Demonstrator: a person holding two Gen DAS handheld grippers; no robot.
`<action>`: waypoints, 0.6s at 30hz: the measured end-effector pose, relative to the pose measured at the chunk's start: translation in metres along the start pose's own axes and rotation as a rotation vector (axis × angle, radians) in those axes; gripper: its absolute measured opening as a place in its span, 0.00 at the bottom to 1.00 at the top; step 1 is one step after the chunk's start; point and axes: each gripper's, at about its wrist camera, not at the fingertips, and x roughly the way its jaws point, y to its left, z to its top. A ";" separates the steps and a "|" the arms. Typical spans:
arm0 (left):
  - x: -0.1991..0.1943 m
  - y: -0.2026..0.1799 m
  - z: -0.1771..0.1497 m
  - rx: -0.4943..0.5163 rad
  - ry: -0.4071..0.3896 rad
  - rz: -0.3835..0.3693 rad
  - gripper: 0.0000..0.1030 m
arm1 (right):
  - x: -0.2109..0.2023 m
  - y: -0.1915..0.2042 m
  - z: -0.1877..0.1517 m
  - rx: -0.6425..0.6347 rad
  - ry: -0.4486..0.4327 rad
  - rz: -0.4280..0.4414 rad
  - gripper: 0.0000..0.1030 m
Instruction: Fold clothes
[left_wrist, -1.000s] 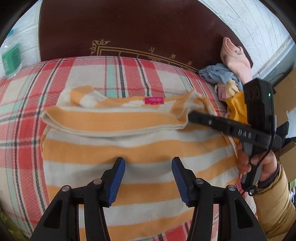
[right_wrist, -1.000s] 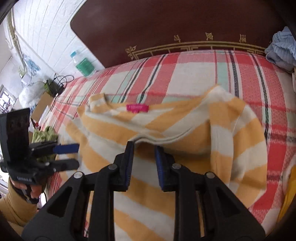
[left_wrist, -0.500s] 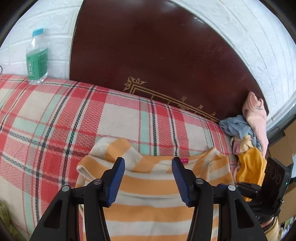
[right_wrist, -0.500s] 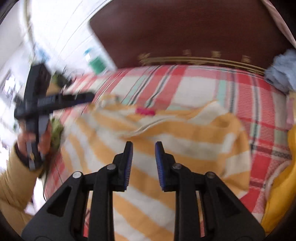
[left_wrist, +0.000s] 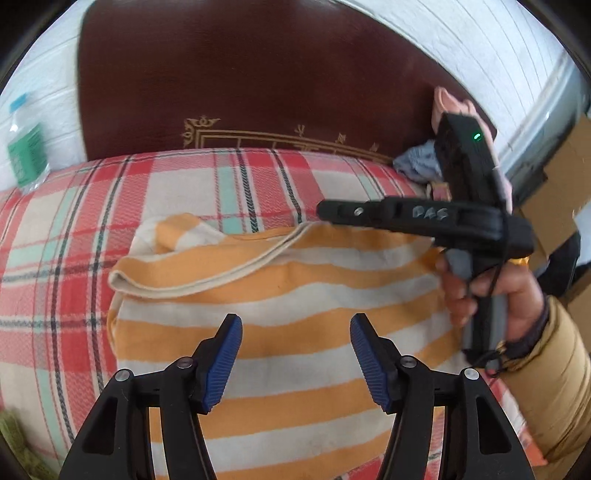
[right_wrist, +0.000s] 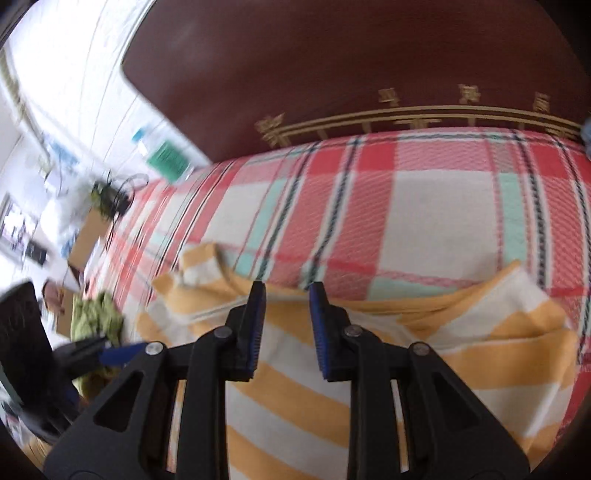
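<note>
Right now the orange and white striped shirt (left_wrist: 295, 291) lies flat on the red plaid blanket (left_wrist: 55, 258), and its top part is folded over so a thick edge runs across the far side. Both claws hang over the shirt.

From the left wrist view, the left claw (left_wrist: 295, 354) is over the near part of the shirt. Its two blue pads (left_wrist: 221, 362) are spread far apart, and nothing is between them.

The right claw (left_wrist: 325, 212) shows in that same view, on the right side. A hand (left_wrist: 491, 295) in a tan sleeve holds its handle. The black tip sticks out toward the left, over the far right part of the shirt by the folded edge. From this side I cannot tell if it touches the cloth.

From the right wrist view, the right claw (right_wrist: 287, 325) has its blue pads (right_wrist: 258, 325) apart with a gap between them, wide enough to see the shirt through. They pinch nothing. The tips are over the far edge of the shirt, close to where the blanket begins. This view is a bit blurry.

A dark brown headboard (left_wrist: 258, 74) with gold lines stands at the far end of the bed. A clear bottle with a green label (left_wrist: 26, 151) stands far to the left. A small pile of pink and blue clothes (left_wrist: 421, 162) sits far to the right, behind the right claw. Some green cloth (right_wrist: 96, 317) lies on the left side in the right wrist view.
</note>
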 end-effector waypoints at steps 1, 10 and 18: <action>0.006 0.005 0.005 -0.006 0.005 0.019 0.61 | -0.005 -0.003 -0.001 0.003 -0.002 0.019 0.26; 0.001 0.077 0.038 -0.276 -0.123 0.123 0.61 | -0.069 -0.014 -0.049 -0.060 -0.025 -0.010 0.41; -0.005 0.024 -0.002 0.003 -0.035 -0.038 0.61 | -0.070 -0.007 -0.064 -0.116 0.006 0.021 0.42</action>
